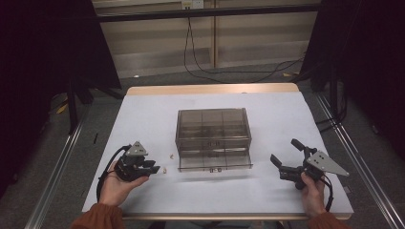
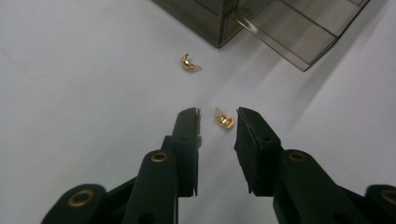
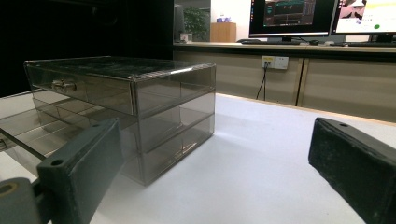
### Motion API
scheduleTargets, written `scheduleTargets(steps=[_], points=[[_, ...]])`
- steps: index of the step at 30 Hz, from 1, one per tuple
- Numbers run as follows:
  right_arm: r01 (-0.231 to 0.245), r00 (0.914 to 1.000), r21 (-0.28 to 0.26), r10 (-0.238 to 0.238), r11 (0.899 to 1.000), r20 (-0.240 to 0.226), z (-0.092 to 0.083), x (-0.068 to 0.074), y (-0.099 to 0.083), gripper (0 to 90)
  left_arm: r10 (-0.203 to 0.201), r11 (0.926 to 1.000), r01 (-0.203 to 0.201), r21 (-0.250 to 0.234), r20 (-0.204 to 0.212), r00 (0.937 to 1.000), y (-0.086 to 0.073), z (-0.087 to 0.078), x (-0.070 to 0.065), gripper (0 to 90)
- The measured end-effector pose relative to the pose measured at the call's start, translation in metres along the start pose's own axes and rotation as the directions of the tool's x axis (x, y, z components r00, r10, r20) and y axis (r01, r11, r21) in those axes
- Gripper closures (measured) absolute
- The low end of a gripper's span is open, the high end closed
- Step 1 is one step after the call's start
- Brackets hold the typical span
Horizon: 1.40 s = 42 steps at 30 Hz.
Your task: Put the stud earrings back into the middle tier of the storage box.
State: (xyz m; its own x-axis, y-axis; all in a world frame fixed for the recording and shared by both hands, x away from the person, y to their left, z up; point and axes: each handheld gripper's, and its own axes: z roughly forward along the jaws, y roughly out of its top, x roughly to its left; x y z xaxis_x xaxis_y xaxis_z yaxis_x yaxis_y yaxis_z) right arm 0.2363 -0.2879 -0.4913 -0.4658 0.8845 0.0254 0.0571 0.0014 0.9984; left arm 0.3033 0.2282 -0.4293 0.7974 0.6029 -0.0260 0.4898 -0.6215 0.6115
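Gold-coloured metal, with a small pale plastic part: this is the little piece (image 2: 224, 119) that lies on the white tabletop (image 1: 286, 119), near the left front corner of the smoky drawer box (image 1: 213, 125). In the left gripper view it sits just between the tips of the left tongs (image 2: 218, 116), a bit closer to the right pad than to the left one. Its long axis seems to run slanted across the gap, not along the jaws, but it is too small to be sure. The pads are around it with a little space on both sides; they do not press it yet, so I judge these tongs as released, with the grip only about to be made.

A second gold piece (image 2: 190, 63) lies farther away, between the tongs and the corner of the box, well apart from the first.

In the high view the lowest drawer (image 1: 215, 161) is pulled out toward the person.

The right tongs (image 1: 284, 157) wait at the right of the box, jaws wide apart and holding nothing. The left hand is clearly the nearer one.
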Motion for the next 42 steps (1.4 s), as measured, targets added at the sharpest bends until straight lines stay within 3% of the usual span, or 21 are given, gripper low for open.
scheduleTargets(steps=[10,12,13,16,18,19,21,22,23,24,26,28,29,31,32,33,34,39,41,42], points=[[0.000,1.0000,0.002,0.000,1.000,0.001,0.000,0.000,0.000,2.7,0.028,0.9940,-0.033,0.104,0.045,0.9986,0.015,0.005,0.010,75.5],[0.000,1.0000,0.002,0.000,1.000,0.001,0.000,0.000,0.000,2.7,0.065,0.9880,-0.071,0.137,0.043,0.9969,0.018,0.007,0.012,76.2],[0.001,1.0000,0.001,-0.001,1.000,-0.002,0.000,0.000,0.000,2.7,0.066,0.9868,-0.074,0.144,0.060,0.9960,0.022,0.009,0.014,76.1],[0.000,1.0000,0.002,0.000,1.000,0.000,0.000,0.000,0.000,2.7,0.072,0.9826,-0.081,0.167,0.056,0.9958,0.026,0.011,0.014,78.0],[0.000,1.0000,0.002,0.000,1.000,-0.003,0.000,0.000,0.000,2.7,0.117,0.9683,-0.132,0.212,0.082,0.9898,0.031,0.016,0.015,78.1],[0.001,1.0000,0.001,-0.001,1.000,-0.002,0.000,0.000,0.000,2.7,0.119,0.9639,-0.137,0.228,0.093,0.9885,0.033,0.017,0.014,78.4],[0.001,1.0000,0.001,-0.001,1.000,-0.004,0.000,0.000,0.000,2.7,0.124,0.9614,-0.143,0.235,0.094,0.9878,0.034,0.020,0.014,78.9],[0.002,1.0000,0.001,-0.002,1.000,-0.004,0.000,0.000,0.000,2.7,0.132,0.9501,-0.154,0.271,0.095,0.9867,0.038,0.024,0.015,78.9],[0.001,1.0000,0.002,-0.001,1.000,-0.002,0.000,0.000,0.000,2.7,0.132,0.9501,-0.154,0.271,0.095,0.9867,0.038,0.024,0.015,78.9],[0.001,1.0000,0.001,-0.001,1.000,-0.003,0.000,0.000,0.000,2.7,0.140,0.9417,-0.167,0.292,0.113,0.9837,0.041,0.028,0.015,79.1],[0.001,1.0000,0.001,-0.001,1.000,-0.004,0.000,0.000,0.000,2.7,0.142,0.9401,-0.170,0.295,0.115,0.9832,0.042,0.030,0.014,79.1],[0.002,1.0000,0.001,-0.002,1.000,-0.003,0.000,0.000,0.000,2.8,0.155,0.9295,-0.189,0.317,0.128,0.9796,0.045,0.033,0.013,78.5],[0.001,1.0000,0.001,-0.001,1.000,-0.004,0.000,0.000,0.000,2.7,0.169,0.9165,-0.204,0.344,0.130,0.9771,0.047,0.036,0.012,78.1],[0.001,1.0000,0.002,-0.001,1.000,-0.002,0.000,0.000,0.000,2.8,0.165,0.9126,-0.204,0.354,0.136,0.9768,0.048,0.037,0.012,78.4],[0.001,1.0000,0.002,-0.001,1.000,-0.002,0.000,0.000,0.000,2.8,0.172,0.9011,-0.212,0.378,0.136,0.9756,0.049,0.040,0.010,78.4],[0.001,1.0000,0.002,-0.001,1.000,-0.002,0.000,0.000,0.000,2.8,0.172,0.9011,-0.212,0.378,0.136,0.9756,0.049,0.040,0.010,78.6],[0.001,1.0000,0.002,-0.001,1.000,-0.002,0.000,0.000,0.000,2.8,0.183,0.8921,-0.232,0.388,0.160,0.9700,0.051,0.043,0.010,78.8],[0.002,1.0000,0.000,-0.002,1.000,-0.003,0.000,0.000,0.000,2.8,0.172,0.8860,-0.225,0.405,0.163,0.9715,0.055,0.047,0.009,82.0],[0.001,1.0000,0.001,-0.001,1.000,-0.005,0.000,0.000,0.000,2.8,0.169,0.8777,-0.227,0.422,0.171,0.9706,0.055,0.053,0.010,82.0],[0.002,1.0000,0.000,-0.002,1.000,-0.004,0.000,0.000,0.000,2.8,0.169,0.8775,-0.225,0.424,0.167,0.9715,0.054,0.053,0.010,82.1]])
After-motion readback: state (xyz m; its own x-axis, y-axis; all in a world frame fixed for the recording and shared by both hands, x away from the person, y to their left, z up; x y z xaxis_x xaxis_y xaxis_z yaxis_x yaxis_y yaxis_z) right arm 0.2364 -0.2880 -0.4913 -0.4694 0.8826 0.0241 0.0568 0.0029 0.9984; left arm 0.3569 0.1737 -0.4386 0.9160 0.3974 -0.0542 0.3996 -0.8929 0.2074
